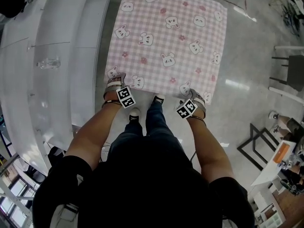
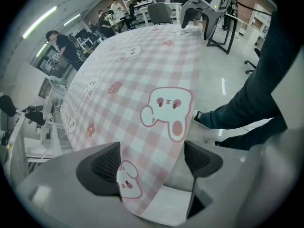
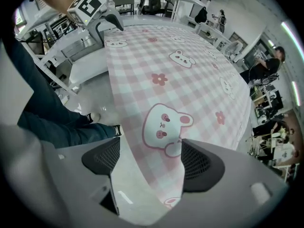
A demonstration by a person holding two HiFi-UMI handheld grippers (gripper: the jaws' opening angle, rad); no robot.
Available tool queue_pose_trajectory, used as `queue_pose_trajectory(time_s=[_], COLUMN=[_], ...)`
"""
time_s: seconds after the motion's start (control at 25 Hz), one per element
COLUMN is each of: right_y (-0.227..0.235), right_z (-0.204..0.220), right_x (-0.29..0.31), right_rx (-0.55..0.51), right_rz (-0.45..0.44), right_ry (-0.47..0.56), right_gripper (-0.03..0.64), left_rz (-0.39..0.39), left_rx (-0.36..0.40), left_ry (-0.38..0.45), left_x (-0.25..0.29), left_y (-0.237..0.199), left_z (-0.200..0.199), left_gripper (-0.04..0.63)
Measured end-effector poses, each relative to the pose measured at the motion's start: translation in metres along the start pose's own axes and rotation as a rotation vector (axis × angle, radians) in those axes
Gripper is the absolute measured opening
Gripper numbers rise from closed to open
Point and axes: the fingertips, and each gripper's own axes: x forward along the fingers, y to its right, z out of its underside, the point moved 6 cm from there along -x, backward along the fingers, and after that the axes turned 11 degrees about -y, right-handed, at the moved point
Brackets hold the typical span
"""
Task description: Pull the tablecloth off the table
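Bare forearms [image 1: 92, 137] reach down from my black shirt toward the tablecloth [image 1: 166, 37], which lies spread flat, pink-checked with white rabbits and flowers. At the cloth's near edge, my left gripper [image 1: 115, 81] sits at the left corner and my right gripper [image 1: 195, 96] at the right corner. My jeans [image 1: 153, 122] and shoes [image 1: 135, 113] show just short of that near edge, between the two tools. A white counter [image 1: 52, 56] curves along the cloth's left side. From the left gripper view, the near corner of the cloth hangs down through the gap between the jaws. The jaws stand wide apart, not closed on it. The cloth overlaps the edge of one black pad [image 2: 105, 167] and stops short of the other. Beyond the jaws the cloth stretches away, with the right gripper at its far corner and my leg beside its right edge. From the right gripper view, the other near corner droops between these jaws, which are likewise spread. The cloth lies against one pad [image 3: 199, 164] and is clear of the other, with grey floor [image 3: 90, 87] showing past its left edge. The left gripper stands at the cloth's far corner.
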Motion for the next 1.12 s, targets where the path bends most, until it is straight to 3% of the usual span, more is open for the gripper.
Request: queue_pose_trajectory(time_s=[0.16, 0.72, 0.96, 1.12], right_y=[0.003, 0.007, 0.008, 0.009], right_z=[-0.003, -0.006, -0.006, -0.009], right_x=[0.009, 0.002, -0.005, -0.006], right_rx=[-0.049, -0.067, -0.052, -0.053], right_rz=[0.032, 0.064, 0.074, 0.079], right_ry=[-0.024, 0.004, 0.015, 0.017], right_gripper=[0.42, 0.333, 0.265, 0.247], left_rz=[0.006, 0.033, 0.051, 0.08], left_rx=[0.001, 0.017, 0.033, 0.045], left_ry=[0.016, 0.077, 0.098, 0.097], left_x=[0.001, -0.005, -0.012, -0.012], left_y=[-0.001, -0.004, -0.006, -0.004], left_z=[-0.007, -0.011, -0.014, -0.014], left_gripper=[0.407, 0.375, 0.306, 0.226])
